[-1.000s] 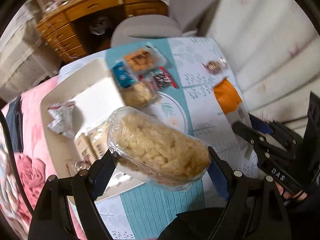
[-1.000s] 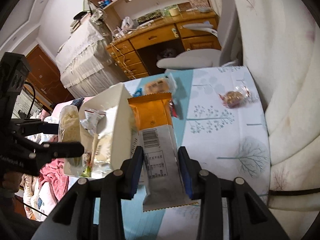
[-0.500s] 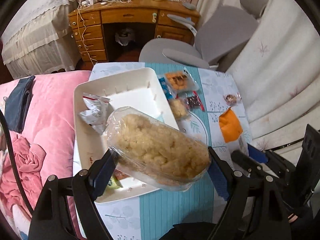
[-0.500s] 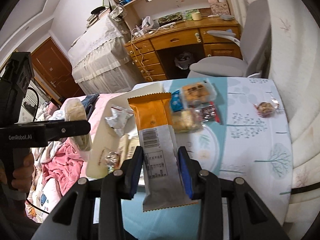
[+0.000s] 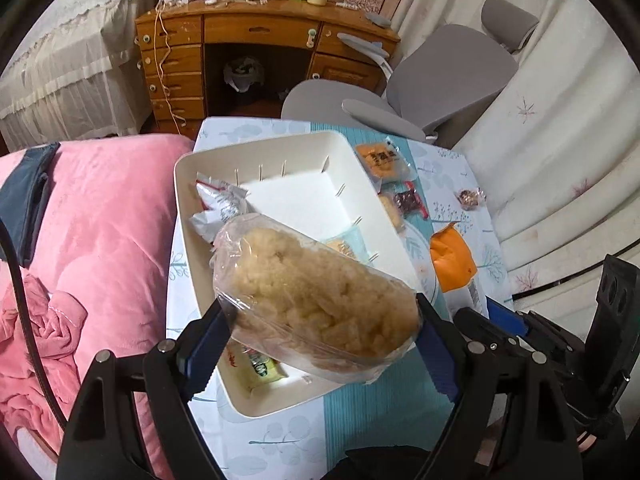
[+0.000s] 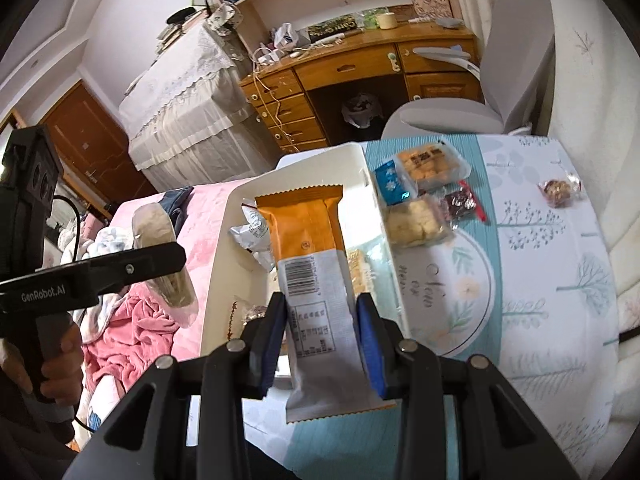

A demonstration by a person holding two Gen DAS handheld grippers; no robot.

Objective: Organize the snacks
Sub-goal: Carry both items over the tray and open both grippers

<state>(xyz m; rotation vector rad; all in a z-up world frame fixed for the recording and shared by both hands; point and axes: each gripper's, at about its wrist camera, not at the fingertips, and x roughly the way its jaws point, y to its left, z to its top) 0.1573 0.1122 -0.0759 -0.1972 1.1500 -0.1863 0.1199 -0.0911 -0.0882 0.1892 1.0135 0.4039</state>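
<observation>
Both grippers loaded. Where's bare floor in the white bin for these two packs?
White bin: far half is bare, bordered by the ribbed far wall and the crumpled silver wrapper. Near end is crowded with small packets. Beside the bin, the snack cluster crowds the tablecloth; bare cloth lies around the lone candy.

White tray (image 5: 188, 184) far half bare, open from above; crumpled wrapper (image 5: 218, 204) and small packets (image 5: 260, 366) crowd its left and near end; loose snacks (image 6: 424, 196) block table right of tray wall
</observation>
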